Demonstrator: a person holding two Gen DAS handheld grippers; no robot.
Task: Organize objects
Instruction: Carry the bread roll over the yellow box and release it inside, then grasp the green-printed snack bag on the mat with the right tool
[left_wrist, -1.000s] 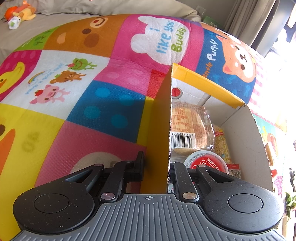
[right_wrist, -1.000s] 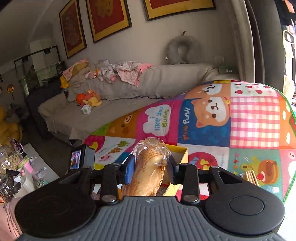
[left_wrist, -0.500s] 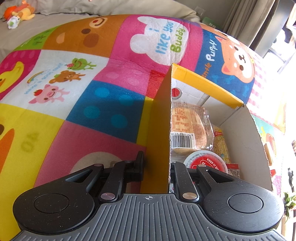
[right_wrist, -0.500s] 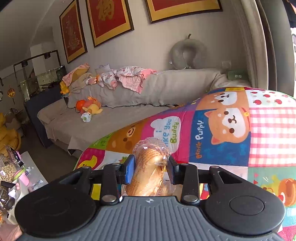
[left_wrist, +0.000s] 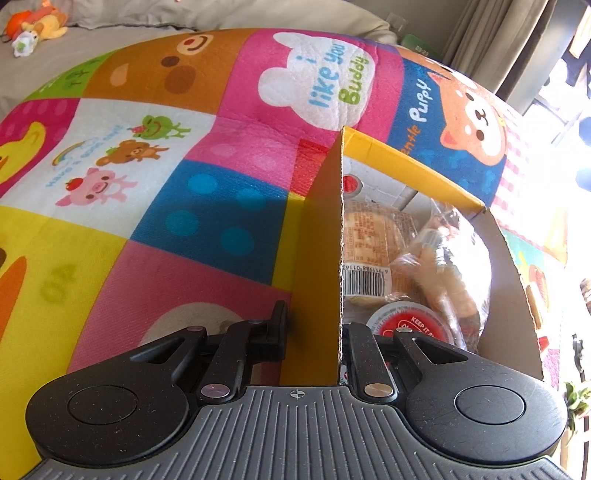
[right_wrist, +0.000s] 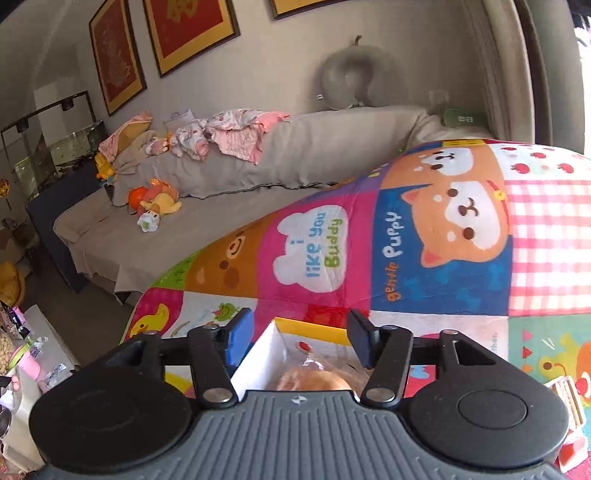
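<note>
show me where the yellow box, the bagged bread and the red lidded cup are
yellow box (left_wrist: 317, 258), left wrist view, its near side wall
bagged bread (left_wrist: 436, 266), left wrist view, the loaf's middle
red lidded cup (left_wrist: 410, 323), left wrist view, its lid

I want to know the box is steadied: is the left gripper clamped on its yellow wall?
Yes, the left gripper pinches the box's yellow wall.

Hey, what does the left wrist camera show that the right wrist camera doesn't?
Only the left wrist view shows the left claw shut on the yellow box wall, plus a barcoded packet and a red-lidded tub inside.

Only the right wrist view shows the right claw above the box, its jaws opening, clear of the bagged bread below, and the sofa.

Both show the box, the bread and the cartoon play mat.
</note>
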